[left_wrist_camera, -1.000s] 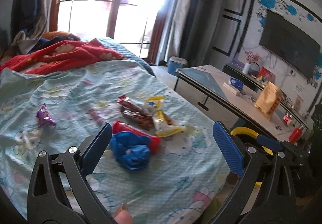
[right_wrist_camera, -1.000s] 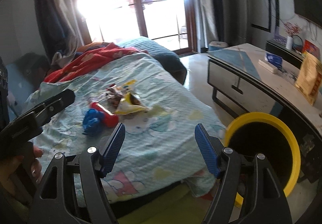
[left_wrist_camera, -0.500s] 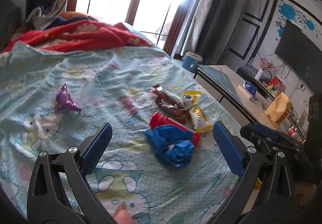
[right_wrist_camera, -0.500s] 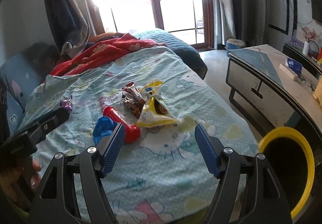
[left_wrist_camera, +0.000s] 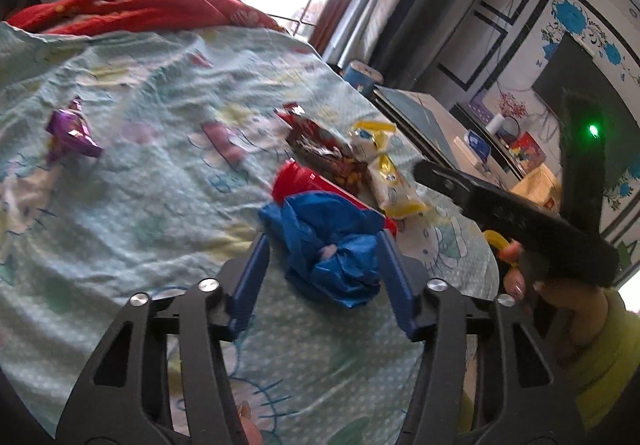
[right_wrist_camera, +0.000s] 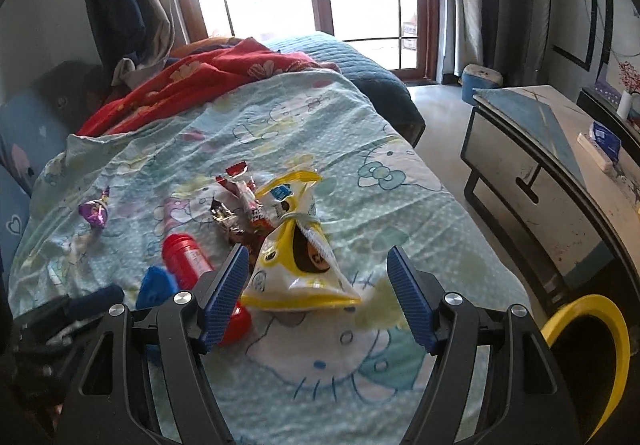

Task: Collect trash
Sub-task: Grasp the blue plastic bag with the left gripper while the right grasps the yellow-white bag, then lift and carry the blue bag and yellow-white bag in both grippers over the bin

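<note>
Bedsheet (left_wrist_camera: 132, 205): blue wrapper (left_wrist_camera: 334, 245) between jaws

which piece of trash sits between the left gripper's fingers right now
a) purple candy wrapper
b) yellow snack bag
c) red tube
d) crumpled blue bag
d: in the left wrist view the left gripper has its blue pads on either side of the crumpled blue bag, not yet closed on it; the purple candy wrapper lies far off to the side.

You see a light green bed sheet (right_wrist_camera: 320, 133) with cartoon cats. On it lie a blue crumpled bag (left_wrist_camera: 332, 245), a red tube (right_wrist_camera: 188, 255), a yellow-and-white packet (right_wrist_camera: 298, 265) and a shiny purple wrapper (left_wrist_camera: 72, 131).
</note>
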Demonstrator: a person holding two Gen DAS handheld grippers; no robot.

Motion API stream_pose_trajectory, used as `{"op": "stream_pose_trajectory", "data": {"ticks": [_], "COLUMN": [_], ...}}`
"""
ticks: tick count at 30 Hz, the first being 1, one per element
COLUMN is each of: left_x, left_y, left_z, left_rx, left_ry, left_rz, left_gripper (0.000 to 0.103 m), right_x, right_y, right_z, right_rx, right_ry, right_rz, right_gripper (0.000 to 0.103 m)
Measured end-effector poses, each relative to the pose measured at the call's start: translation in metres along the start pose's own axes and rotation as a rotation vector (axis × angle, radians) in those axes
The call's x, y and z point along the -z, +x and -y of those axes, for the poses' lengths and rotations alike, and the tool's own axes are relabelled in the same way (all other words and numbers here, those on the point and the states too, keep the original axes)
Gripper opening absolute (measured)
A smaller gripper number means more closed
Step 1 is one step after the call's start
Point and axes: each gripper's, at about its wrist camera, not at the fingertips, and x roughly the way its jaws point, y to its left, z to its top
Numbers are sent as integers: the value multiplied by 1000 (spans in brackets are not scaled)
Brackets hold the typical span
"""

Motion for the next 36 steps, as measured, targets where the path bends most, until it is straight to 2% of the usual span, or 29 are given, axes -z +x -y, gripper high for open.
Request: {"op": "stream_pose_trajectory", "data": {"ticks": [8,16,25,36], "left_x": [6,8,11,16], "left_y": [17,23,26,18], "left_z": [6,3,-3,-2], "left_rx": [22,25,35,37], "left_ry": [8,2,-11,-6], "left_rz": [-44,-62,-76,-69], "left_gripper": [36,26,15,10], "right_x": [-5,0,10,27], "right_y": [33,56,51,29], "right_z": [-3,-3,0,9], "right_rx": [-22,-53,-62,-58], "right_ry": [8,39,50,99], "right_rz": [-65,-125,-99,-80], "right_gripper": [68,56,46,41]}}
